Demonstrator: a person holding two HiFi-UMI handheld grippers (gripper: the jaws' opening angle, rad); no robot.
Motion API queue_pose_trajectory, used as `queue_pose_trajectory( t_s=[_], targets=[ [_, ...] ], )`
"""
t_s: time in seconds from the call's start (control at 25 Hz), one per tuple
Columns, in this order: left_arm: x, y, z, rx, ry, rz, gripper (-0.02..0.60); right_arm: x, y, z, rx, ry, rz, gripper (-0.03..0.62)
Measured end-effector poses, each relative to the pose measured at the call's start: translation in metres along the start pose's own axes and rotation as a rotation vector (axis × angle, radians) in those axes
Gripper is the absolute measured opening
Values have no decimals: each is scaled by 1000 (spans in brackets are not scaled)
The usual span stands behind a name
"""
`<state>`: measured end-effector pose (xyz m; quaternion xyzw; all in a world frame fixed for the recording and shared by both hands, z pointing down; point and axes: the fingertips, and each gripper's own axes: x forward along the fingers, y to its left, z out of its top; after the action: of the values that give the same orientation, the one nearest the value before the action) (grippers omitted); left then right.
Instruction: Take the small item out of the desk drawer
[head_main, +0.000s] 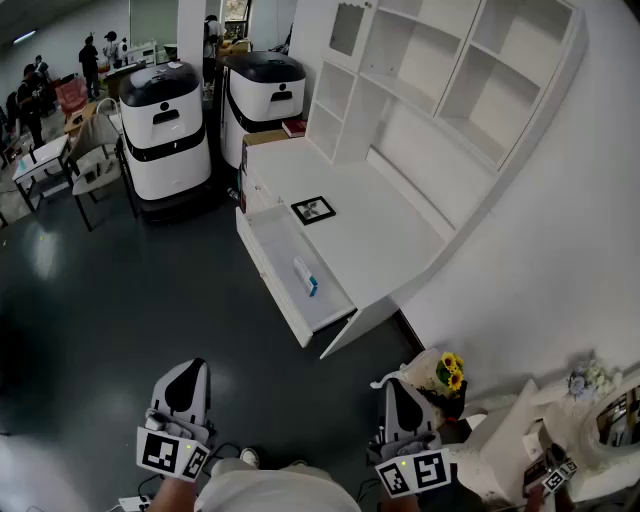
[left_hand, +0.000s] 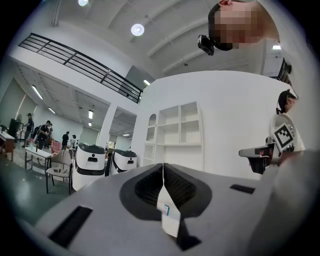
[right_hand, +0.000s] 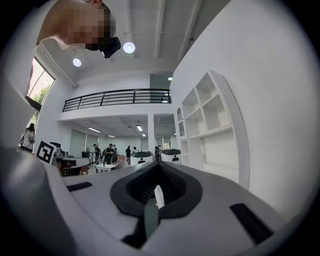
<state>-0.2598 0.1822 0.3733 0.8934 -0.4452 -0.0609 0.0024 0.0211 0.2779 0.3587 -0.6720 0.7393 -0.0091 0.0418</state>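
Observation:
The white desk (head_main: 385, 235) stands ahead with its drawer (head_main: 272, 235) pulled out toward the dark floor. A small white and blue item (head_main: 305, 275) lies in the drawer near its front end. My left gripper (head_main: 185, 368) is low at the left and my right gripper (head_main: 396, 388) low at the right, both well short of the desk. In the left gripper view the jaws of the left gripper (left_hand: 163, 172) meet along a seam, and a white sliver with a small blue mark (left_hand: 166, 211) shows below it. The right gripper (right_hand: 159, 175) is shut too, with nothing held.
Two white and black service robots (head_main: 165, 130) (head_main: 265, 90) stand beyond the desk's far end. A black-framed marker tile (head_main: 313, 209) lies on the desktop under white shelves (head_main: 440, 70). A pot of yellow flowers (head_main: 447, 372) sits by my right gripper. People and tables (head_main: 40, 150) fill the far left.

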Motion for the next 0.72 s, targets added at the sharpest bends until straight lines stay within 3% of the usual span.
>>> queue_pose_trajectory(
  t_s=[0.4, 0.6, 0.72],
  targets=[
    [-15, -14, -2, -29, -4, -2, 16, -24, 8, -4, 4, 17, 10, 9],
    [-21, -23, -6, -35, -11, 31, 18, -38, 10, -6, 39, 11, 76, 9],
    [-26, -24, -8, -61, -5, 52, 86, -48, 12, -6, 47, 13, 87, 9]
  ],
)
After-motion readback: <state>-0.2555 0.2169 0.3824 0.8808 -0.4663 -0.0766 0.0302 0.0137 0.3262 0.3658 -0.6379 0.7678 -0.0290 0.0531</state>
